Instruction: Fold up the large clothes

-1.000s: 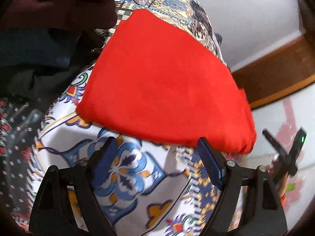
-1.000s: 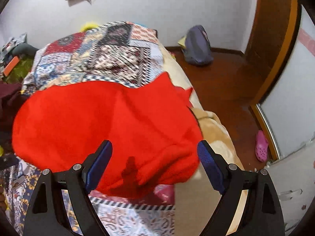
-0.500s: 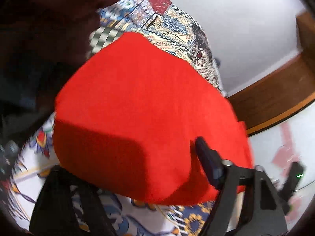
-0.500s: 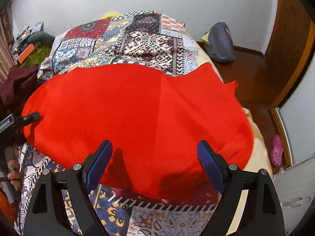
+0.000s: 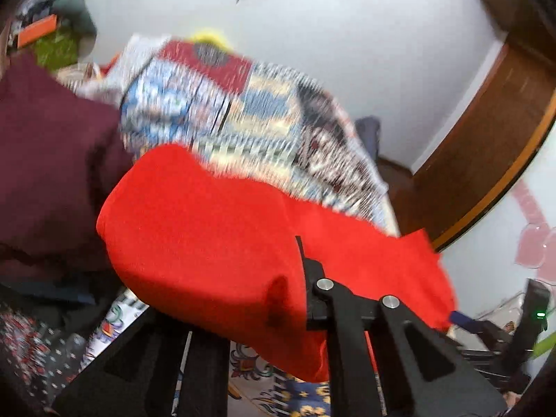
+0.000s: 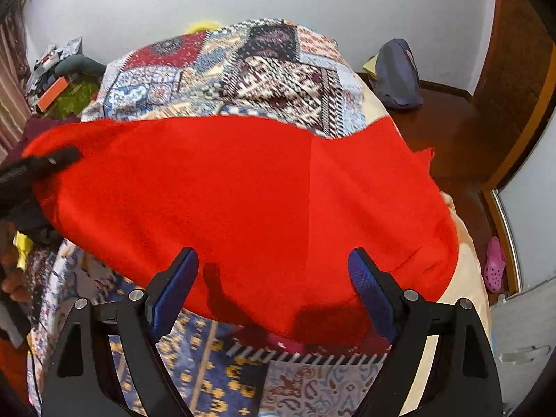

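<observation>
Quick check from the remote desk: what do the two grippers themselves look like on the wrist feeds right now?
Both are the same build. The right gripper has matte black, angular fingers with triangular cutouts, round silver pivot bolts, and textured blue pads on the inner faces. The left gripper shows the same black frame and silver bolts; its pads are hidden by red cloth. No cables or markings are visible on either.

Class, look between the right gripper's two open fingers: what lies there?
In the right wrist view, the red cloth lies between the right gripper's fingers, untouched, over the patterned bedspread.
</observation>
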A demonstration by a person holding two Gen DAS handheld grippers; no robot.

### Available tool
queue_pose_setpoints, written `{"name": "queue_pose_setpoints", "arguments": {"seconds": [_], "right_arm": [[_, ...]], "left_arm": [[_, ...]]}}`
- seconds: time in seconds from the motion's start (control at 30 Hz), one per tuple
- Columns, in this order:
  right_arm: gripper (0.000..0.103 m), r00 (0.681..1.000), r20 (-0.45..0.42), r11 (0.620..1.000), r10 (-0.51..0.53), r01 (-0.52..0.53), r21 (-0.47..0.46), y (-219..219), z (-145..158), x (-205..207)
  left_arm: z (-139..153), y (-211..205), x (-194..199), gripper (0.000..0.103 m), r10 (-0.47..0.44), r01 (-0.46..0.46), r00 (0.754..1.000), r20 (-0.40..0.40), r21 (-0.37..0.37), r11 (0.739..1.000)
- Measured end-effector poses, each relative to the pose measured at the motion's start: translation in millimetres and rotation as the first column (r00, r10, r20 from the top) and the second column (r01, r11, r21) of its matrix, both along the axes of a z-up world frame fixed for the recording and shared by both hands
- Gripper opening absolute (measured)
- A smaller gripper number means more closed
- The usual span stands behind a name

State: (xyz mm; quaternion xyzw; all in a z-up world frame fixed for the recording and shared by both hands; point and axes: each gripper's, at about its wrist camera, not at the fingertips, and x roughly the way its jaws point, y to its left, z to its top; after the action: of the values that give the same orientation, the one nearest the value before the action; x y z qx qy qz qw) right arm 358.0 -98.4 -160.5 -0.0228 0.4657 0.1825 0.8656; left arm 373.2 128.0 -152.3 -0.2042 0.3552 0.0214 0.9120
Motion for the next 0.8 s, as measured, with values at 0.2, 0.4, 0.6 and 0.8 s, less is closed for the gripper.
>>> {"name": "queue_pose_setpoints", "arguments": {"seconds": [0.2,0.4,0.6,0.8], "right_arm": [[0.086,0.999,0.006,0.995,0.034,-0.035,0.096,46.7,21.8,2.0],[0.086,0.98,-0.073,0.97,0.186,-0.171,0.175,136.7,-0.6,-8.5],[0.096,0.944,-0.091,0.948,0.316,-0.312,0.058,192.7,-28.2,-27.8],[0.094,0.952,-0.091,0.95,0.293,-0.279,0.139,148.5,-11.1,-22.7]], "left_arm": [[63.3,14.7,-29.2,0.011,0.043,-0.061,0.991,0.13,0.138,0.989],[84.7,34.5,-56.6,0.011,0.077,-0.126,0.98,0.182,0.271,0.954],[61.3,24.5,-50.2,0.011,0.051,-0.091,0.991,0.125,0.344,0.935],[65.0,-19.8,-37.7,0.011,-0.059,0.007,0.991,0.122,0.395,0.919]]}}
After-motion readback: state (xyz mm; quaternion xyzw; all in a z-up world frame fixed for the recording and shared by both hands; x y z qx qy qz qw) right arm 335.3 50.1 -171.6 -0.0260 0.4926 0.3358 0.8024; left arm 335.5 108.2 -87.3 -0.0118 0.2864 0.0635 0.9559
